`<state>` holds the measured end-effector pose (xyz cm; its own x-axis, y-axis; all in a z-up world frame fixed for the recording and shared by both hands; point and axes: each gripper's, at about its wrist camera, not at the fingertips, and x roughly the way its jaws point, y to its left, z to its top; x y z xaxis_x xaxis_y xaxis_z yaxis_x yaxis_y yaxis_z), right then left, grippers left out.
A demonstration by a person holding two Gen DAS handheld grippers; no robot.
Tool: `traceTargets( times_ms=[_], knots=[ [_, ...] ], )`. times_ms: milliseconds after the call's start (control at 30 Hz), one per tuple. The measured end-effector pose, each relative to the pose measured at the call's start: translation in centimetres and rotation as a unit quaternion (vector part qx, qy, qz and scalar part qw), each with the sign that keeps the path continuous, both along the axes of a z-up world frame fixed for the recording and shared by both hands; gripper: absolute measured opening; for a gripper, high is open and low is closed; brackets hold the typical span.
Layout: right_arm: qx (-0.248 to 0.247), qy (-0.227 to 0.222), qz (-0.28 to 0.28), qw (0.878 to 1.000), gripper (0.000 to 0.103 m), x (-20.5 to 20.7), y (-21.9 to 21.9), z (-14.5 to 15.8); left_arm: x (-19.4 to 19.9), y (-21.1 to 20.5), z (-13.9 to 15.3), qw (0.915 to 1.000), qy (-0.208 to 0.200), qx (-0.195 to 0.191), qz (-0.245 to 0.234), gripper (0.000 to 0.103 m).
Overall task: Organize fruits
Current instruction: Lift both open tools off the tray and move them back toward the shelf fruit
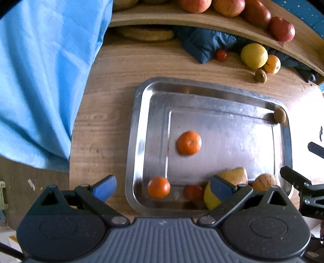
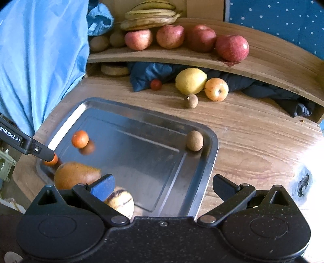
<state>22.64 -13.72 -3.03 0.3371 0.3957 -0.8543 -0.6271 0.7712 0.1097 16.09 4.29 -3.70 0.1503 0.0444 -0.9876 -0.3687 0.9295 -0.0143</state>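
My left claw (image 1: 163, 187) hangs spread wide and empty over the tray's (image 1: 139, 129) near edge; my right claw (image 2: 163, 185) is likewise released, holding nothing, above the tray's near right corner. Closest in the tray lie a striped melon (image 2: 121, 199), a mango (image 2: 76, 174), a lemon (image 1: 210, 197), a tomato (image 1: 192, 192) and an orange (image 1: 159, 187). Mid-tray sits a second orange (image 1: 189, 142), and a kiwi (image 2: 194, 140) rests in the far right corner. Beyond, on the table (image 2: 253, 133), lie another kiwi (image 2: 191, 100), lemon (image 2: 190, 81), small apple (image 2: 216, 89) and tomato (image 2: 156, 84). The shelf (image 2: 263, 60) carries red apples (image 2: 231, 47) and bananas (image 2: 150, 17).
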Motion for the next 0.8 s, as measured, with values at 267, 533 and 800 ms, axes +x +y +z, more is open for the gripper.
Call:
traceTargets(
  times_ms=[267, 533, 800],
  knots=[
    [0.018, 0.003, -0.005, 1.000, 0.102, 0.8, 1.0, -0.1, 2.3, 0.6, -0.1, 0.9998, -0.006, -0.003, -0.018, 0.101],
    [0.017, 0.004, -0.021, 1.000, 0.102, 1.6, 1.3, -0.5, 4.7, 0.3, -0.6, 0.9992, -0.007, -0.012, -0.038, 0.101],
    [0.010, 0.004, -0.042, 0.999, 0.102, 2.6, 1.3, -0.9, 7.4, -0.3, -0.9, 0.9980, -0.012, -0.012, -0.061, 0.101]
  ],
)
